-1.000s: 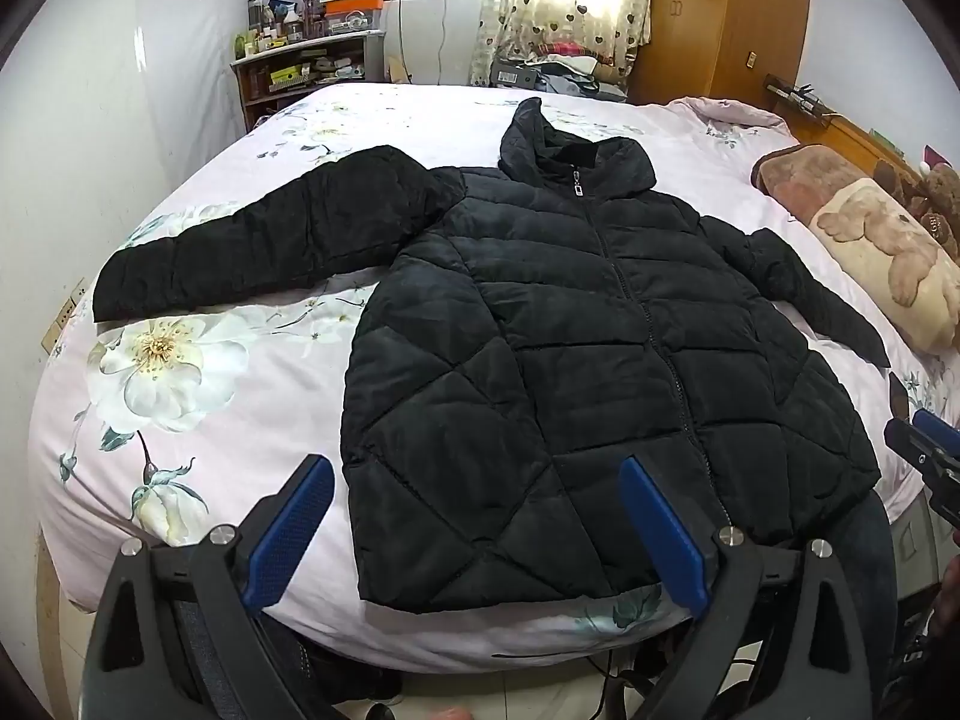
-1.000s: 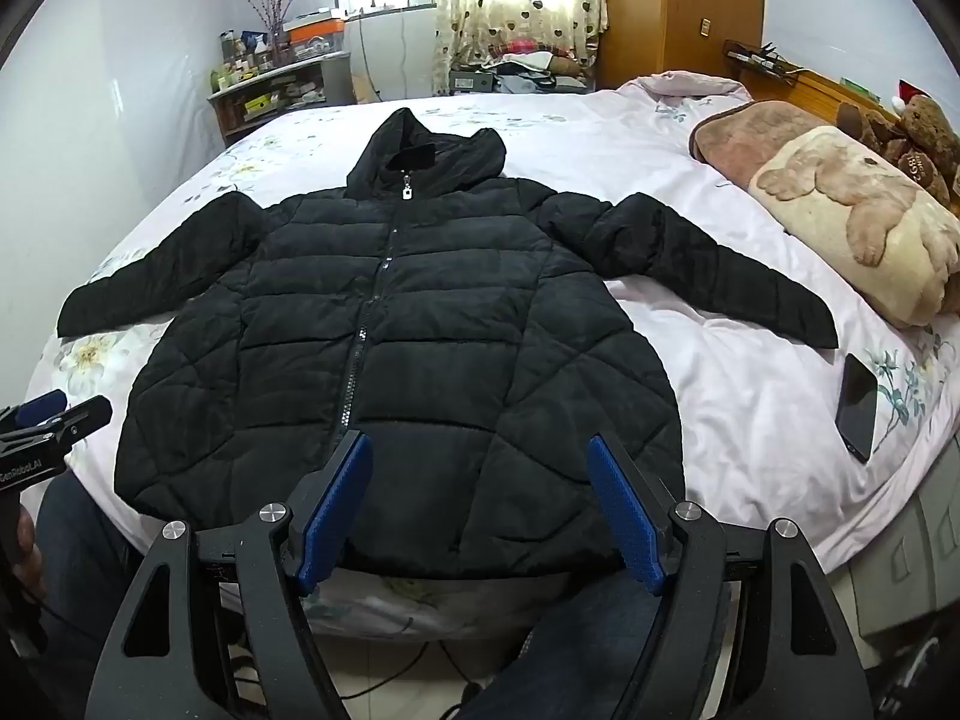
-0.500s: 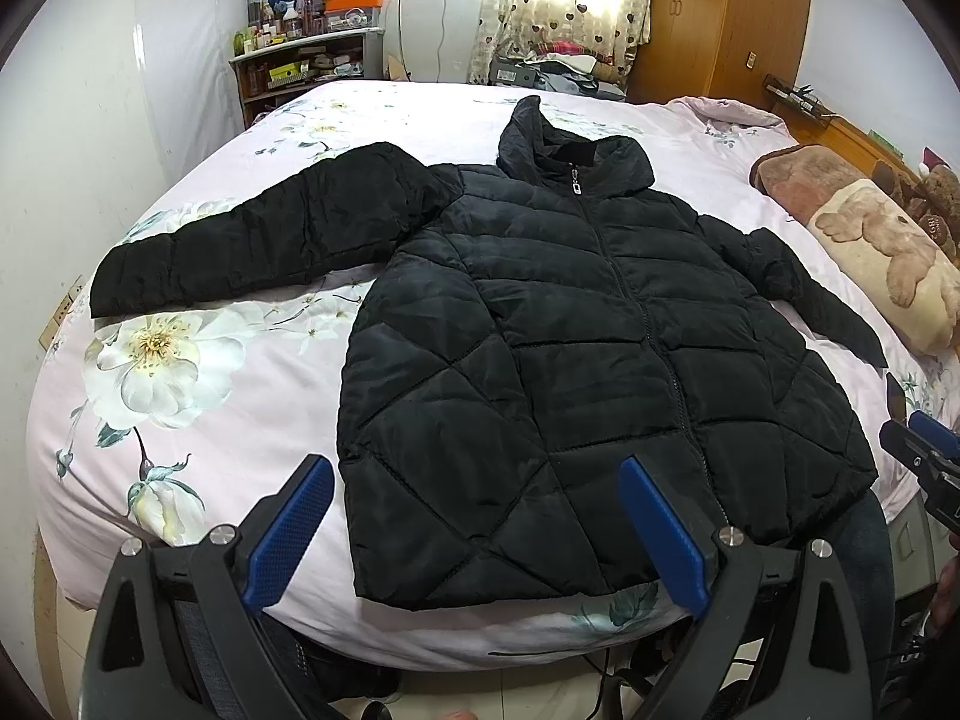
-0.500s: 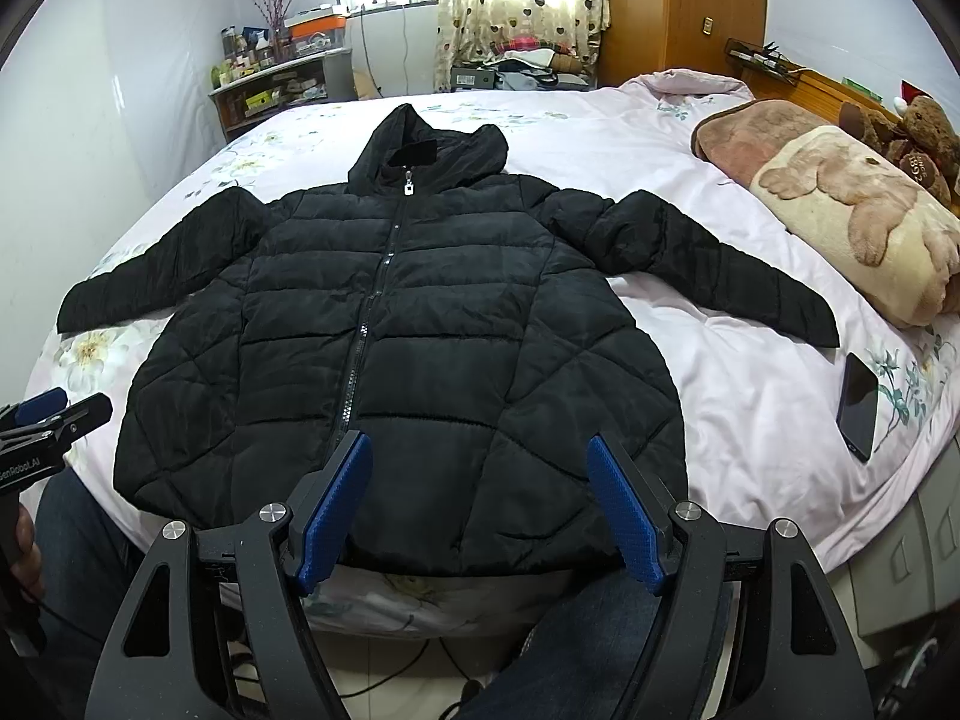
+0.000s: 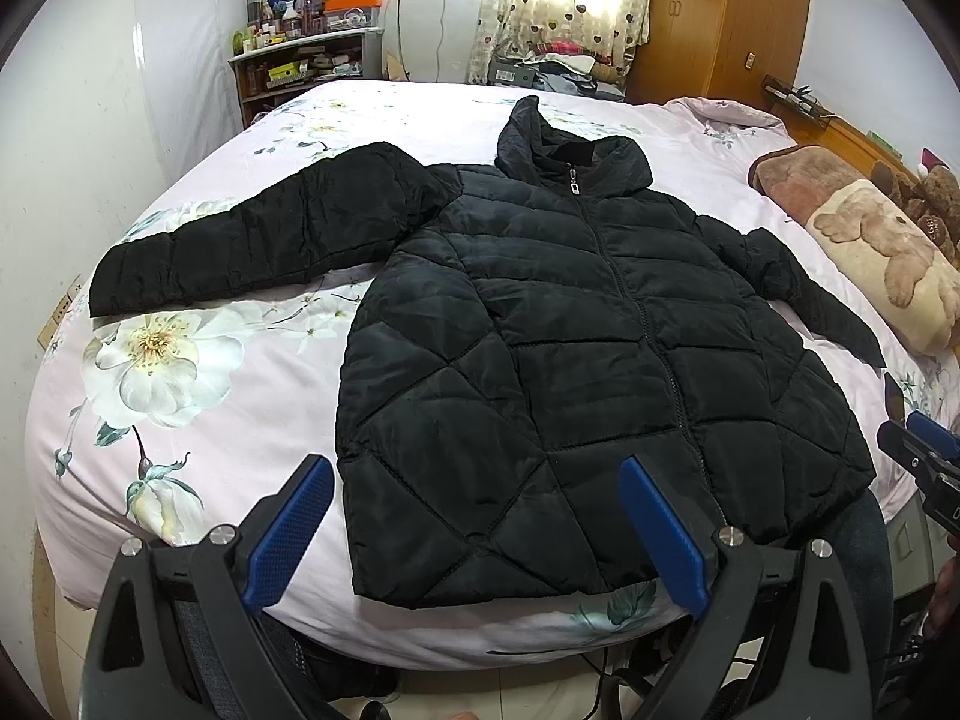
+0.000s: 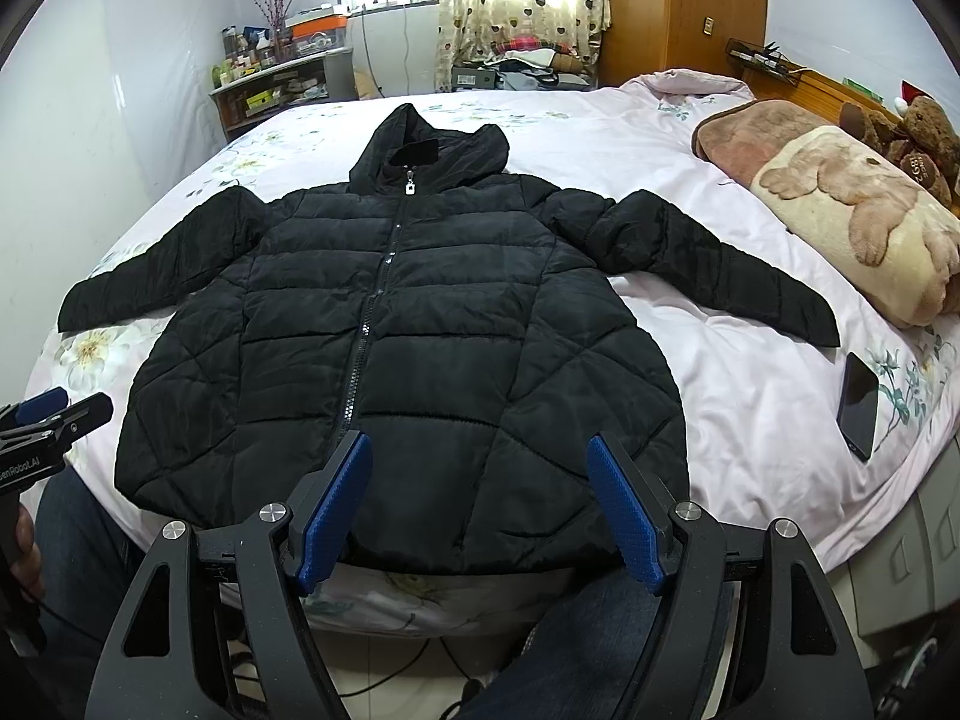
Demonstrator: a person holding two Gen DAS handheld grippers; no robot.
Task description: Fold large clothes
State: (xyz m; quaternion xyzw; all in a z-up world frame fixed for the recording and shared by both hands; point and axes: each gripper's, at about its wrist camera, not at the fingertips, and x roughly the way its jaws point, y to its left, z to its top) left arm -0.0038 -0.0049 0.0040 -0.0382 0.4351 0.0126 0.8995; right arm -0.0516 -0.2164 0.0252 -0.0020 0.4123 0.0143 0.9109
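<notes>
A black quilted hooded jacket (image 5: 570, 348) lies flat, zipped and face up on the bed, both sleeves spread out; it also shows in the right wrist view (image 6: 408, 330). My left gripper (image 5: 477, 516) is open and empty, held above the jacket's near hem at its left part. My right gripper (image 6: 477, 492) is open and empty, over the near hem around the middle. Each gripper shows at the edge of the other's view: the right one (image 5: 918, 456), the left one (image 6: 54, 420).
The bed has a pink floral sheet (image 5: 180, 372). A dark phone (image 6: 859, 405) lies on the sheet right of the jacket. A folded bear-print blanket (image 6: 858, 222) and teddy bears (image 6: 918, 144) lie at the right. A cluttered shelf (image 5: 300, 66) and wardrobe (image 5: 720, 18) stand beyond.
Both grippers have shifted slightly; the view of the jacket has drifted a little. Nothing was grasped and the jacket has not moved.
</notes>
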